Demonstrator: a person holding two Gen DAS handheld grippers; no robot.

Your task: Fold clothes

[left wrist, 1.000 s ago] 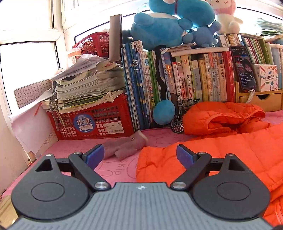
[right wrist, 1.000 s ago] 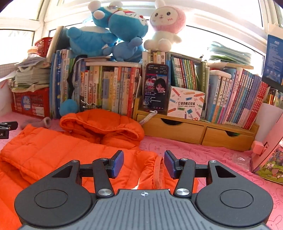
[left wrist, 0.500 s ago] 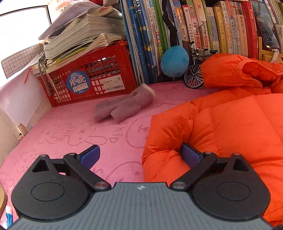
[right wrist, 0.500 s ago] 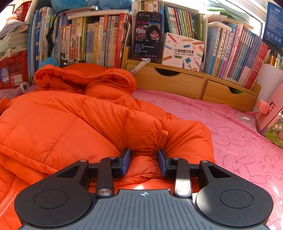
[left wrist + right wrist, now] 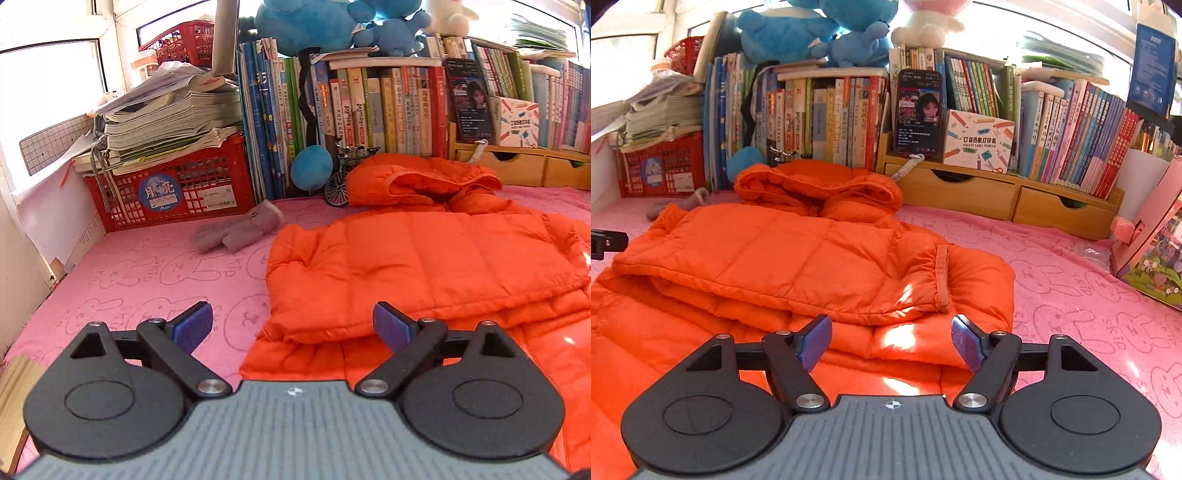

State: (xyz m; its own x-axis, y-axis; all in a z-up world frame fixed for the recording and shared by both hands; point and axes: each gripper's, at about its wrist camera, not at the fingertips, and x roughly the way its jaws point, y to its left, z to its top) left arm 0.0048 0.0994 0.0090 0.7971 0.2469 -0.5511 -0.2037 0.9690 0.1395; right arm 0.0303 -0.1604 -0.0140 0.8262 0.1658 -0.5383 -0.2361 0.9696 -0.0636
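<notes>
Fingers of left gripper (image 5: 291, 325) spread but closing, right gripper (image 5: 891, 341) opening, both empty over folded orange jacket (image 5: 798, 258), frame centre.

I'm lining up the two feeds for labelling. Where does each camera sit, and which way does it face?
Left wrist: on the left gripper, aimed forward and downward at the jacket's left edge, glove and red basket; only its own jaws show, closing slightly on nothing.
Right wrist: on the right gripper, facing the jacket's right cuff and wooden drawers; its jaws show, opening, holding nothing.
Shared: jacket, books, phone, pink mat.
</notes>
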